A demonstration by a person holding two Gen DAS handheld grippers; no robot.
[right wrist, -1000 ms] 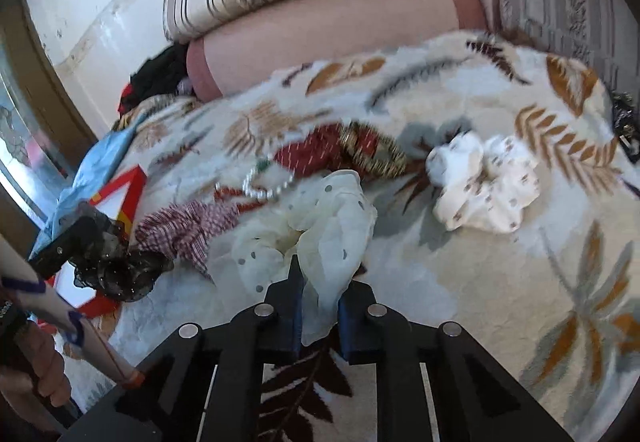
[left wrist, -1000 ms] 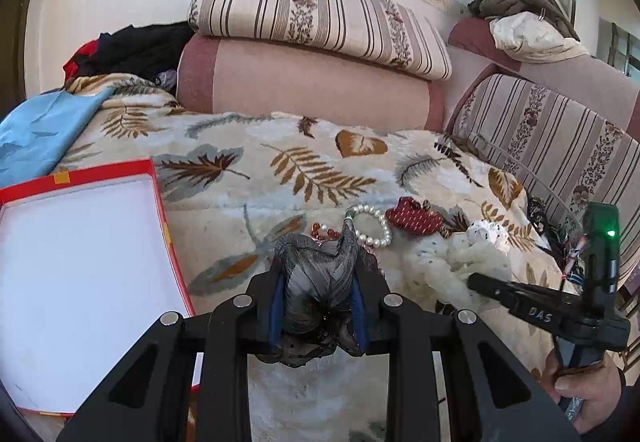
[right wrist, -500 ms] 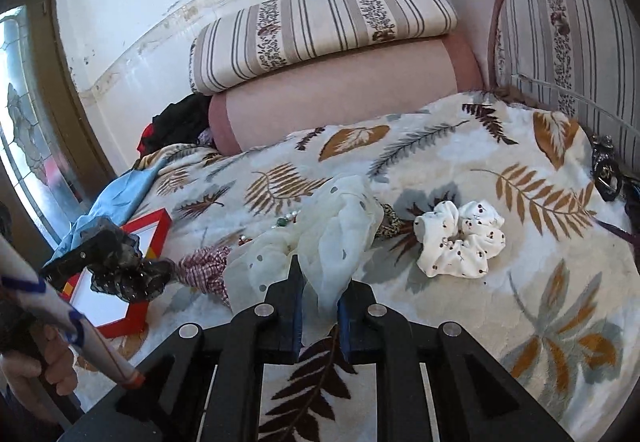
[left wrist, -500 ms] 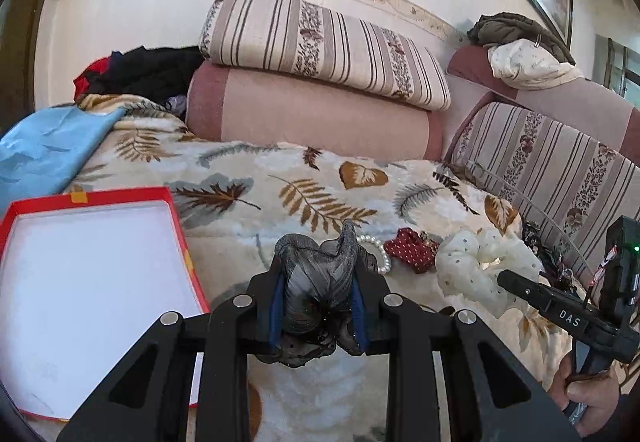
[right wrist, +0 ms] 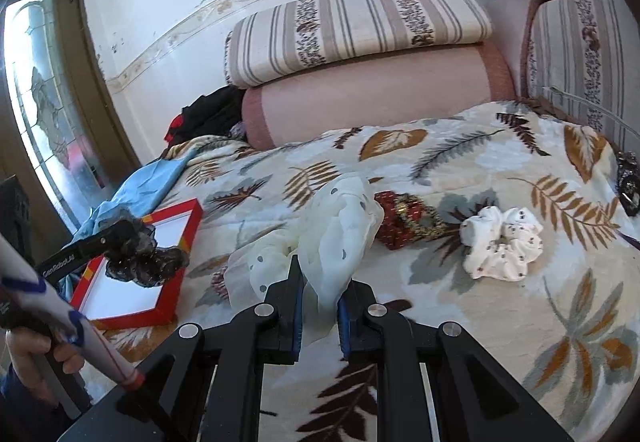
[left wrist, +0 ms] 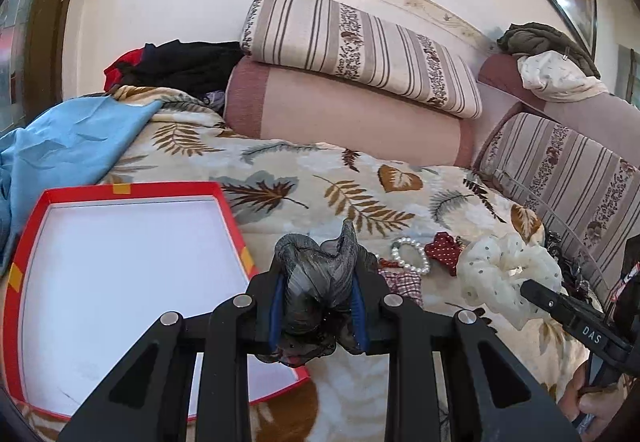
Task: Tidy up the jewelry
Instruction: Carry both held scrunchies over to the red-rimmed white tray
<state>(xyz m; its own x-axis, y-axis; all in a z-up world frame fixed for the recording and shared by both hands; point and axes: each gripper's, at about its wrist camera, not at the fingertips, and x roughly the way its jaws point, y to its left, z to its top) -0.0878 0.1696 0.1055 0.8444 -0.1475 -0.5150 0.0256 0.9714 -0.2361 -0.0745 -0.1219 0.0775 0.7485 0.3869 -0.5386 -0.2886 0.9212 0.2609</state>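
My left gripper is shut on a black sheer scrunchie and holds it above the blanket at the right edge of the red-rimmed white box. My right gripper is shut on a cream dotted scrunchie, lifted off the blanket; it also shows in the left wrist view. A pearl bracelet, a red dotted scrunchie and a checked scrunchie lie on the blanket. A white dotted scrunchie and a red-and-gold scrunchie lie ahead of my right gripper.
The leaf-print blanket covers the bed. Striped and pink cushions line the back wall, more stand on the right. A blue cloth and dark clothes lie at back left. Dark jewelry lies at the blanket's right edge.
Both grippers have risen with their scrunchies. The cream scrunchie has come off the blanket. The left gripper has moved left, nearer the box.
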